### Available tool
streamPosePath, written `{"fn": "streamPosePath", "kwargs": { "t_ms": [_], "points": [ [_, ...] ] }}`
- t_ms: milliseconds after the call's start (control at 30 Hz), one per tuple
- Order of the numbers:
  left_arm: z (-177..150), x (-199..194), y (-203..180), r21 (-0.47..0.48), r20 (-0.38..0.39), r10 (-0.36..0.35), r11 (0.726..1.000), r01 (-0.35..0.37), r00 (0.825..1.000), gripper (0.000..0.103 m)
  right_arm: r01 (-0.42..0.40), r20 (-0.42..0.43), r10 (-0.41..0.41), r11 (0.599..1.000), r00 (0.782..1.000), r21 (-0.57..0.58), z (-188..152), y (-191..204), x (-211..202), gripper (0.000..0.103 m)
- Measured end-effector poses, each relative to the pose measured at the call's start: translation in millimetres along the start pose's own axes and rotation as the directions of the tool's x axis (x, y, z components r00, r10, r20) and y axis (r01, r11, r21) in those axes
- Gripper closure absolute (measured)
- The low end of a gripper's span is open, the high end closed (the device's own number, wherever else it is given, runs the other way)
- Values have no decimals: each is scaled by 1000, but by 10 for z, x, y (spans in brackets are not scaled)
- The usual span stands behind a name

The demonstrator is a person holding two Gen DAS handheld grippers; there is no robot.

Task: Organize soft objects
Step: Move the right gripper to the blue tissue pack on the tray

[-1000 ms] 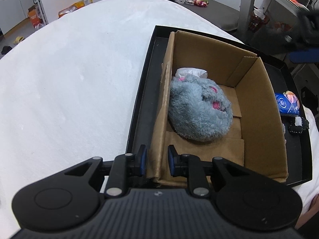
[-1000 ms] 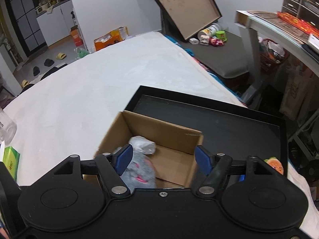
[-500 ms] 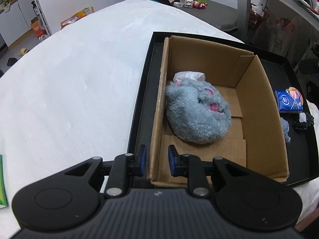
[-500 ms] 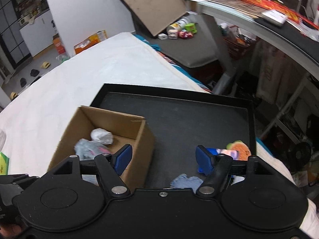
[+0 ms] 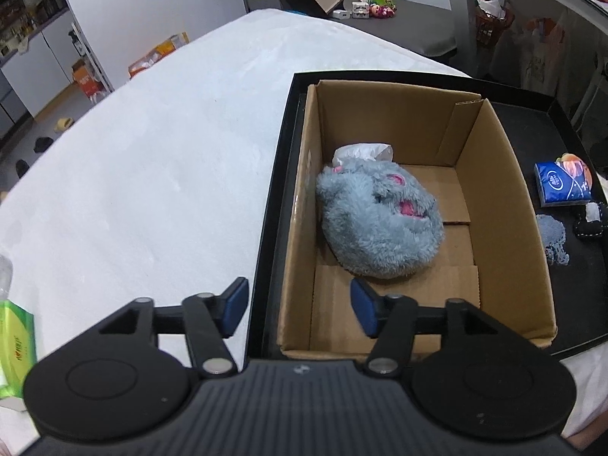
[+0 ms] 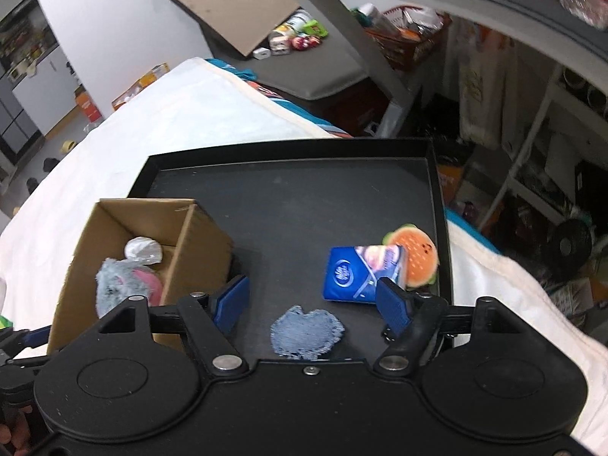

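Observation:
A cardboard box [image 5: 490, 174] stands on a black tray [image 5: 273, 205]. It holds a grey plush toy [image 5: 380, 224] and a white crumpled wad [image 5: 361, 152]. My left gripper [image 5: 298, 307] is open and empty, its jaws astride the box's near left wall. My right gripper [image 6: 311, 304] is open and empty above a blue denim patch [image 6: 307, 332]. A blue tissue pack [image 6: 357, 273] and an orange burger plush [image 6: 416, 260] lie just beyond it on the tray [image 6: 288, 197]. The box [image 6: 197, 243] is at its left.
A small black-and-white plush [image 5: 592, 222] lies at the tray's right edge. A green packet [image 5: 15, 345] sits on the white bedcover [image 5: 152, 174] at far left. A grey shelf frame [image 6: 418, 30] and floor clutter lie beyond the tray.
My left gripper opened from nearly shut on the box's wall and drew back a little. My right gripper swung right from over the box to over the denim patch and tissue pack.

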State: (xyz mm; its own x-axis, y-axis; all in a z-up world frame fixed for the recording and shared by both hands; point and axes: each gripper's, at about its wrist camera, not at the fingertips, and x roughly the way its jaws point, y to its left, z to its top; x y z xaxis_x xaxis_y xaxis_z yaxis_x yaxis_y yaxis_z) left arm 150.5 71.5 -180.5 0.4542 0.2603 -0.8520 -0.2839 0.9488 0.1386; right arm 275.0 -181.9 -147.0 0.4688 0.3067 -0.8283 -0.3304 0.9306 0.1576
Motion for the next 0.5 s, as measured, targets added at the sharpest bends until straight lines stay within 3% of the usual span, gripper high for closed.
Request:
{"fn": "streamPosePath", "kwargs": {
  "t_ms": [67,267,500],
  "points": [
    [6,-7,-45,19,4,24,1000,-24,1000,37,-6,5,6,1000,1000,16,-12,-82,31,19],
    [35,26,-180,69,-9,77,995,-76,997,33,-58,-2,58,993,998,104,-40,-301,150,19],
    [65,90,-234,83,-49,98,992,-94,994,32,-65,-35,71,984,997,163,-68,-454,333,19]
  ]
}}
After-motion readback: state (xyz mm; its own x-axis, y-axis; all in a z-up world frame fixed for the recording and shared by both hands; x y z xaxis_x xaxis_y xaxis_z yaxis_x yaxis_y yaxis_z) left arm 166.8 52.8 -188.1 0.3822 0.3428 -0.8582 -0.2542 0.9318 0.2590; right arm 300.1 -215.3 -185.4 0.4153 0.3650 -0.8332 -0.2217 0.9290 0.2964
